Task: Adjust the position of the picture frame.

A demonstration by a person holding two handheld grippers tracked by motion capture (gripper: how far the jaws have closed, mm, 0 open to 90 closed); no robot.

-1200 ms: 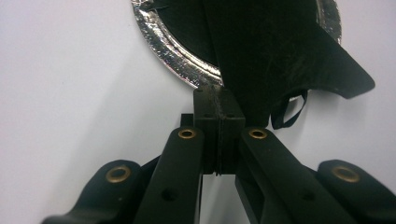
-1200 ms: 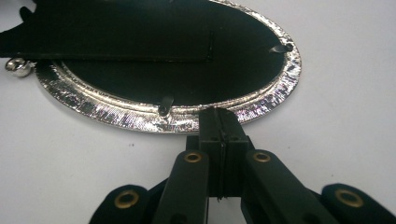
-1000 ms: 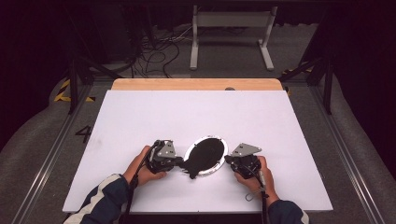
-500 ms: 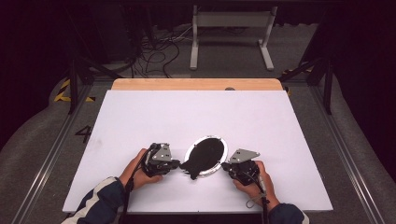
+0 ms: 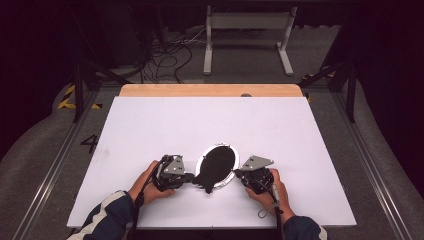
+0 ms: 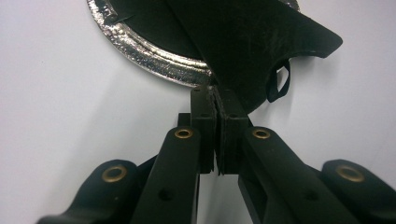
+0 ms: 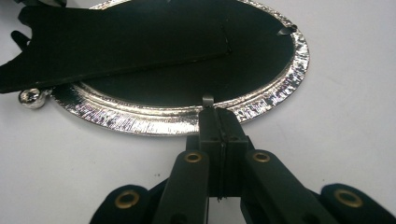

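Gripping matte black backing flap (image 6: 252, 51), left gripper (image 6: 215, 100) jaws shut; right gripper (image 7: 218, 114) jaws pinching small tab on hammered silver oval frame (image 7: 275, 100)

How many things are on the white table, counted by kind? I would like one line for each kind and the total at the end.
Oval silver frame: 1
Black backing panel lying on the frame: 1
Grippers: 2, the left gripper and the right gripper
Total: 4
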